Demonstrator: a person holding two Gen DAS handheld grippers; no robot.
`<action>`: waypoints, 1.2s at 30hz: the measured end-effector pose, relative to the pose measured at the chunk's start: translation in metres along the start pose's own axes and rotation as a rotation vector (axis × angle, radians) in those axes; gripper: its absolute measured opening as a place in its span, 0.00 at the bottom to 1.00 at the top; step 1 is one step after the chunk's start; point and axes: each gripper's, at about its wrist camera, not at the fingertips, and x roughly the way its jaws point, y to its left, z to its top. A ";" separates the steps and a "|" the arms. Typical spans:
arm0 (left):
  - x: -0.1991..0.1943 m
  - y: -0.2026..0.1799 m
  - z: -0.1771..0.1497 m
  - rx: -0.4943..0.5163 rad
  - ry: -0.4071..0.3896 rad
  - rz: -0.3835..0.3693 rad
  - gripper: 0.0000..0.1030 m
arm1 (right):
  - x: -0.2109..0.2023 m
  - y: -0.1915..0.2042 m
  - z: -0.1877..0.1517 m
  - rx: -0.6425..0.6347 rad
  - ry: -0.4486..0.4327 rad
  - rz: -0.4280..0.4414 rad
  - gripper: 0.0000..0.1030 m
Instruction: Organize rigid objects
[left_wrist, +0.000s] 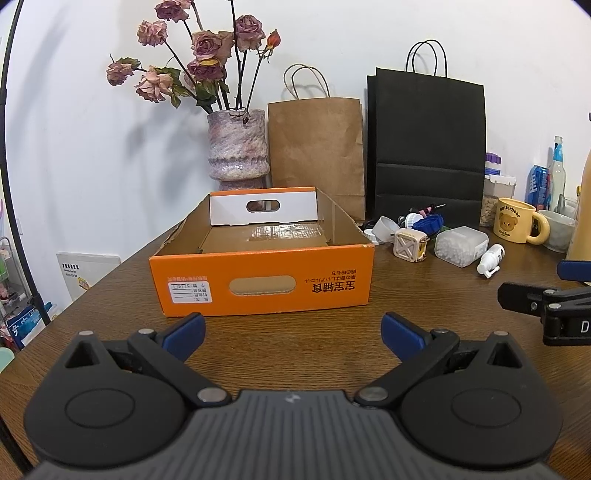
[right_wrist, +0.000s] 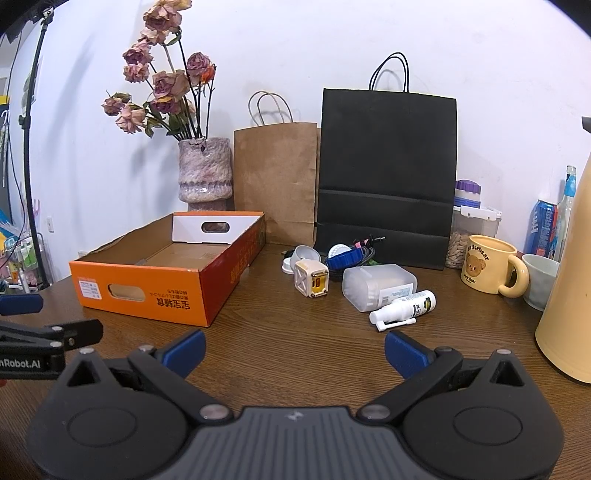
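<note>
An open orange cardboard box (left_wrist: 347, 275) (right_wrist: 162, 295) sits on the wooden table, nothing visible inside it. To its right lies a small pile: a cream cube-shaped item (left_wrist: 408, 245) (right_wrist: 312, 278), a clear plastic container (left_wrist: 460, 245) (right_wrist: 376, 282) on its side, a white spray bottle (left_wrist: 489, 258) (right_wrist: 402, 306) lying flat, a blue lid (right_wrist: 345, 258) and cables. My left gripper (left_wrist: 293, 328) is open and empty, just in front of the box. My right gripper (right_wrist: 295, 349) is open and empty, in front of the pile.
A vase of dried roses (left_wrist: 238, 147), a brown paper bag (left_wrist: 317, 151) and a black paper bag (left_wrist: 428, 147) stand along the wall. A yellow bear mug (right_wrist: 487, 264), a grey cup, bottles, jars and a cream jug (right_wrist: 569, 295) crowd the right side.
</note>
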 end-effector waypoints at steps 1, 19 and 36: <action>0.000 0.000 0.001 -0.001 0.000 0.000 1.00 | 0.000 0.000 0.000 0.000 0.000 0.000 1.00; -0.002 -0.001 0.002 -0.005 -0.002 -0.006 1.00 | -0.001 0.001 0.000 -0.001 -0.002 -0.001 1.00; -0.003 -0.002 0.002 -0.006 -0.007 -0.007 1.00 | -0.001 0.003 0.003 -0.007 -0.004 -0.001 1.00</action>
